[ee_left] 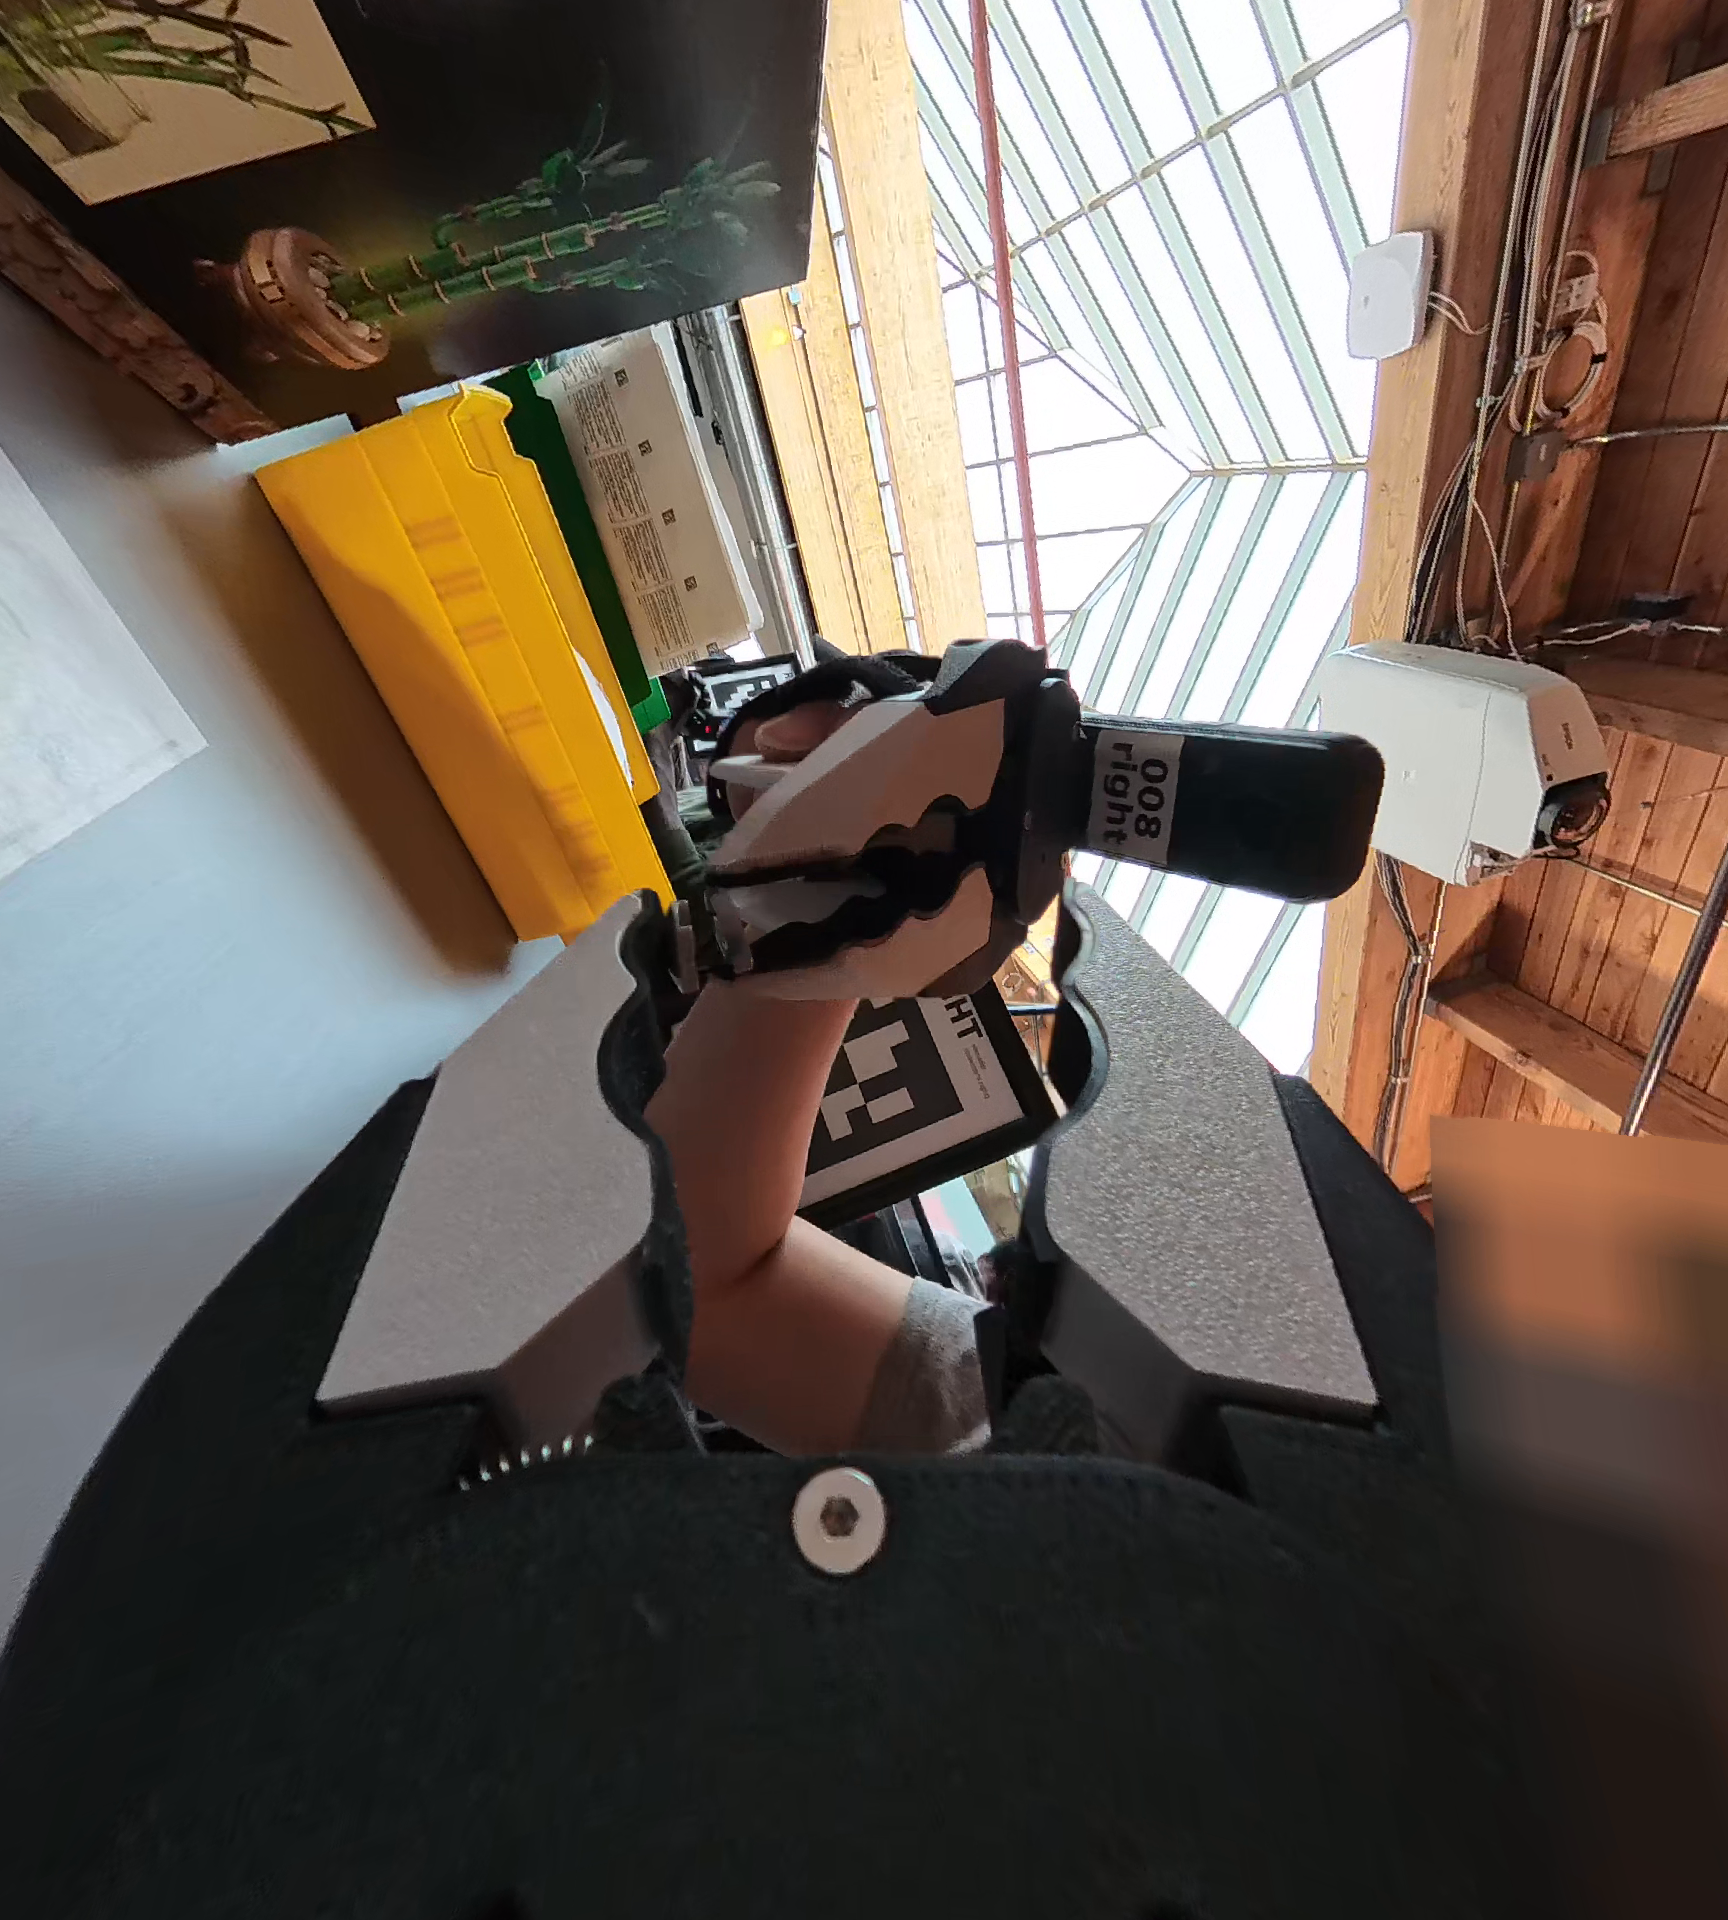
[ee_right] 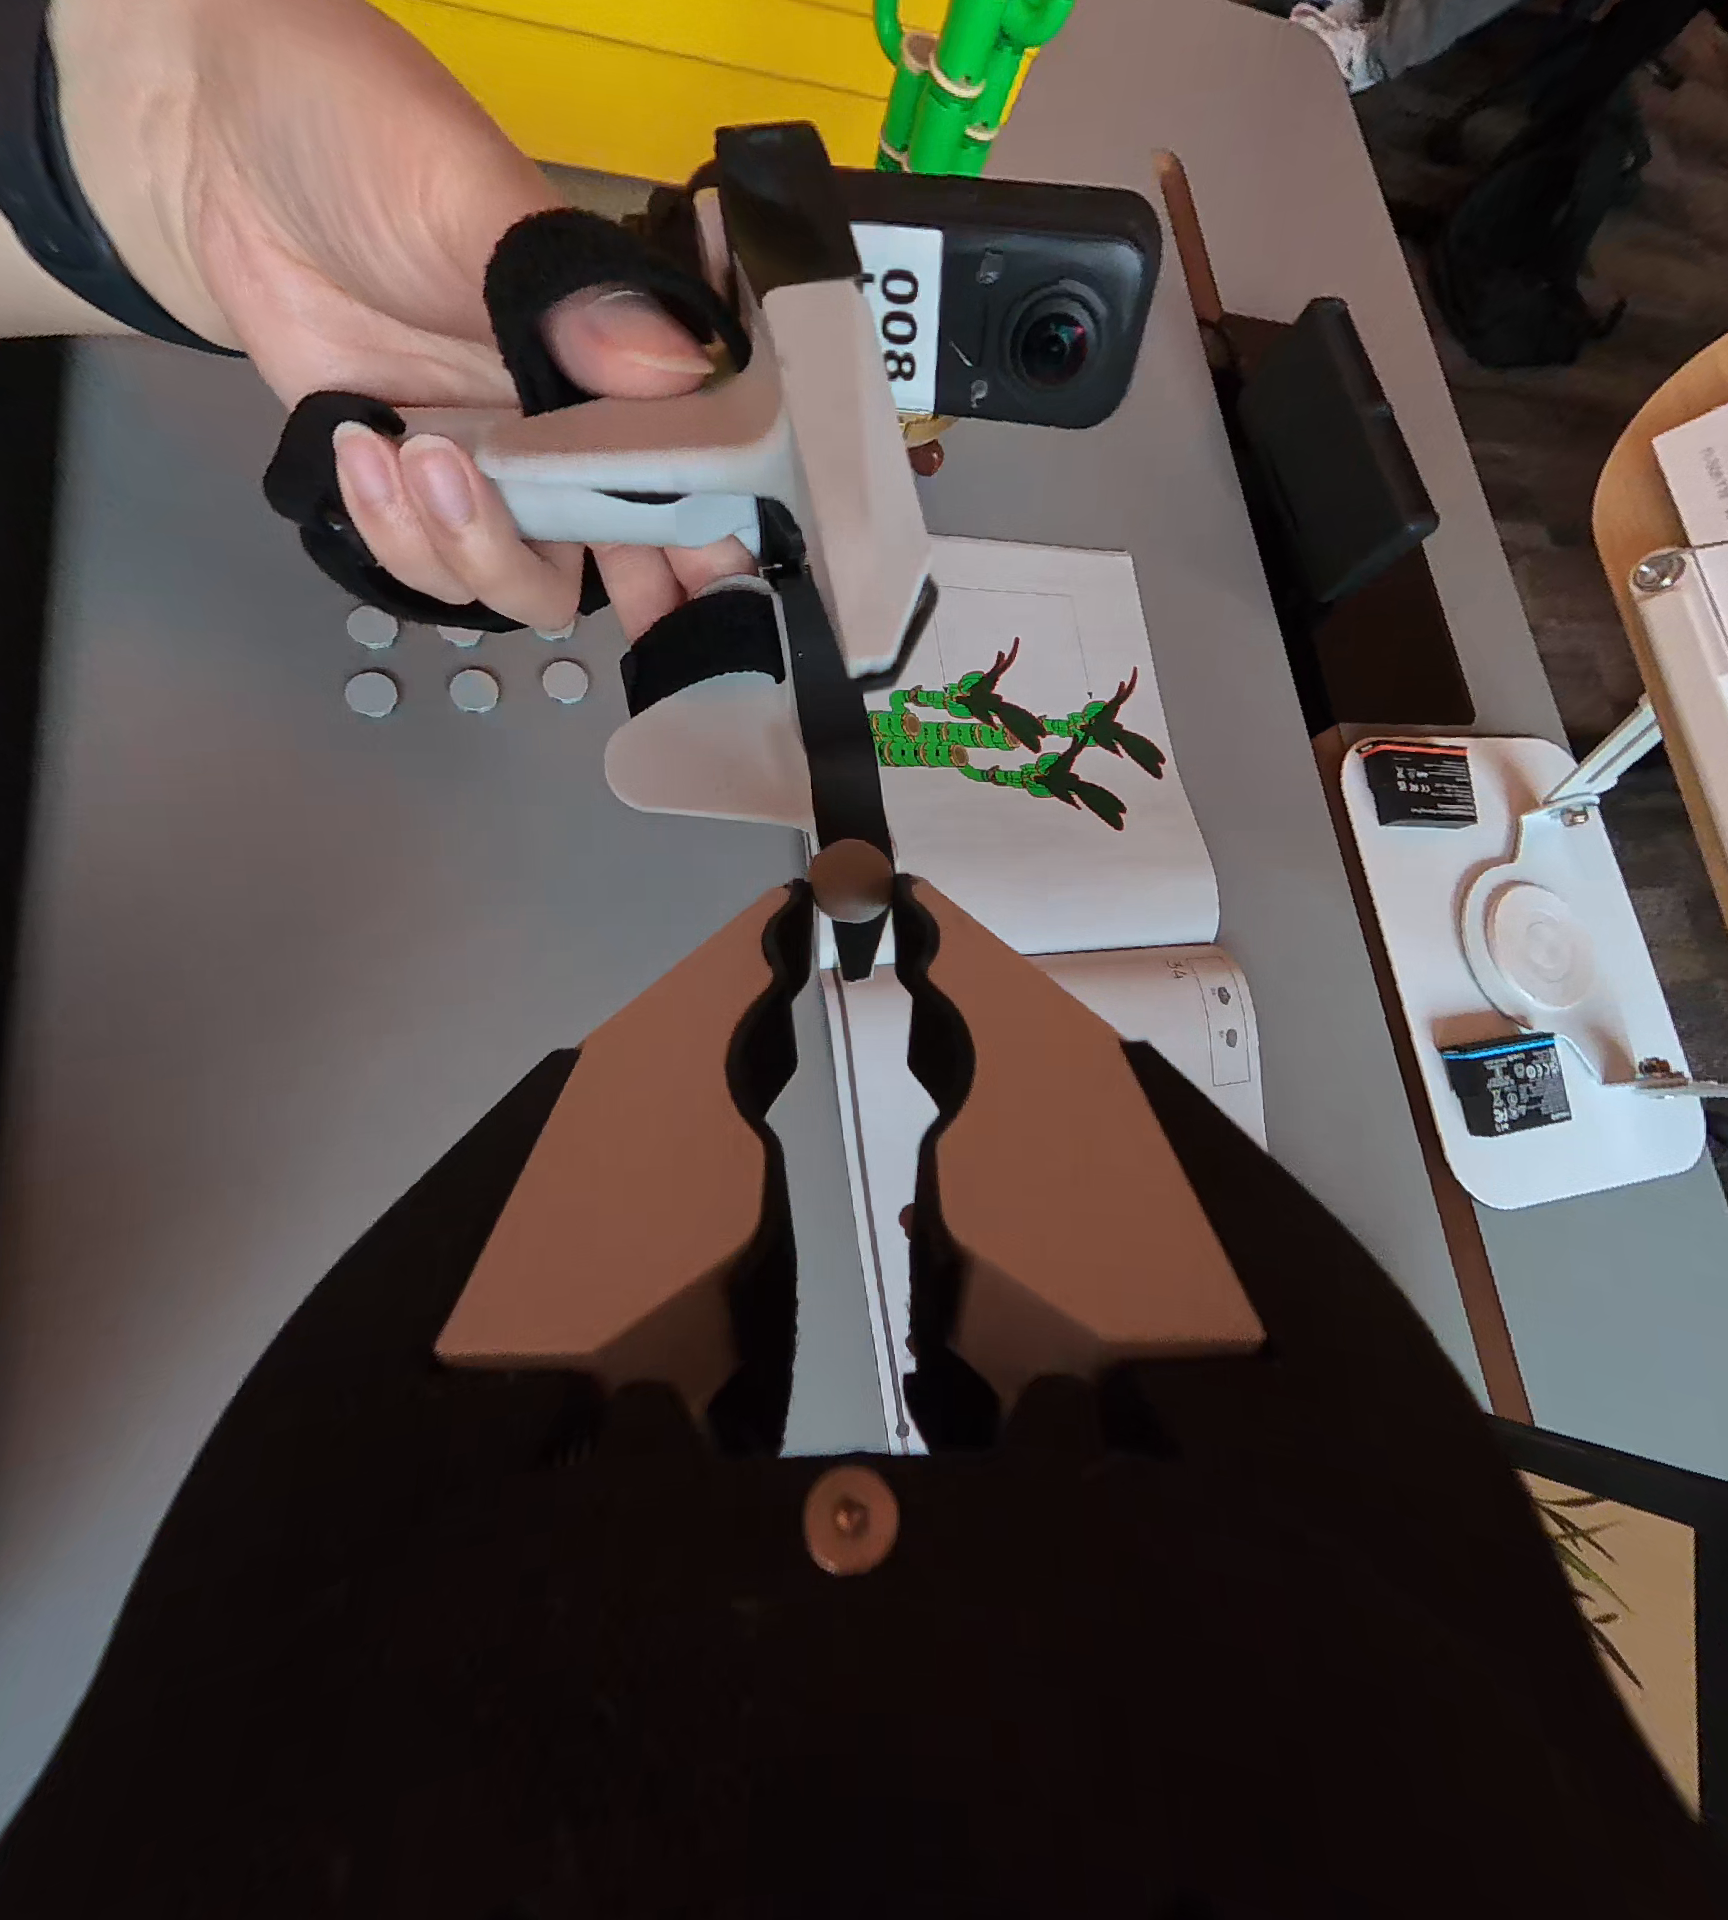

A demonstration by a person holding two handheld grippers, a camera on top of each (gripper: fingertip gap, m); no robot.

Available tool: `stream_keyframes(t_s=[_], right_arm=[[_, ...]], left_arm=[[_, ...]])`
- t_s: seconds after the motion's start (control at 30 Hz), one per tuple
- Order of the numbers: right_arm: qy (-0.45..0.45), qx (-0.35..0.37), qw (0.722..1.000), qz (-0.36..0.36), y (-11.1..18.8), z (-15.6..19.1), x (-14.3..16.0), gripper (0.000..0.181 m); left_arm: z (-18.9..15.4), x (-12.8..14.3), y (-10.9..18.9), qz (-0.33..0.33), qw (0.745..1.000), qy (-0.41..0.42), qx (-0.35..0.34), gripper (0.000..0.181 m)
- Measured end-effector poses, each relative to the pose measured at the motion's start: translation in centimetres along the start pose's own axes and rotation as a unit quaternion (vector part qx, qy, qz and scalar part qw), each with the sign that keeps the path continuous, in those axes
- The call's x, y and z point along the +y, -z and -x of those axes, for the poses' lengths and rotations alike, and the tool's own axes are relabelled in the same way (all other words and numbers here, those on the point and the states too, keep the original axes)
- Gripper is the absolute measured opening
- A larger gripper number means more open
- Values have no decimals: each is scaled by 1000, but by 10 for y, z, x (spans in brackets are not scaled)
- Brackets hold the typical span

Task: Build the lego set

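Observation:
My right gripper is shut on a small round grey Lego piece at its fingertips. It holds the piece in the air, against the black pad of one finger of my left gripper. The left gripper is open and empty, its jaws wide apart in the left wrist view. That view shows the right gripper in a hand, its tip at my left finger. Several round grey pieces lie on the grey table. The green bamboo build stands at the back.
An open instruction booklet lies under the grippers. A yellow bin and the set's box stand at the table's back. A black box and a white tray with batteries lie at the right. Less than 4 cm separates the two grippers' tips.

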State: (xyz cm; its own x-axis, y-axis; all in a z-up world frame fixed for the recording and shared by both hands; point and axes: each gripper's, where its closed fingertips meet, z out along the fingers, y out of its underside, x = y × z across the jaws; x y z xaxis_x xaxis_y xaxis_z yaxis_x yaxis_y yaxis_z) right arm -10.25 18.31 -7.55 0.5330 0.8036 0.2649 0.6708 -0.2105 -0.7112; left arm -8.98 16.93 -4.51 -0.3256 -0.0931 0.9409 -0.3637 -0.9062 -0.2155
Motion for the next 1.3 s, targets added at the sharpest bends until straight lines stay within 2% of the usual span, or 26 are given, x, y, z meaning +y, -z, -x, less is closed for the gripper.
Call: stream_keyframes(t_s=[0.63, 1.3], right_arm=[[-22, 39, 999, 31, -5, -7, -6, 15], [-19, 55, 997, 40, -6, -12, -3, 17]], left_arm=[[-1, -11, 3, -41, 999, -5, 7, 69], [-5, -11, 2, -40, 999, -9, 14, 68]])
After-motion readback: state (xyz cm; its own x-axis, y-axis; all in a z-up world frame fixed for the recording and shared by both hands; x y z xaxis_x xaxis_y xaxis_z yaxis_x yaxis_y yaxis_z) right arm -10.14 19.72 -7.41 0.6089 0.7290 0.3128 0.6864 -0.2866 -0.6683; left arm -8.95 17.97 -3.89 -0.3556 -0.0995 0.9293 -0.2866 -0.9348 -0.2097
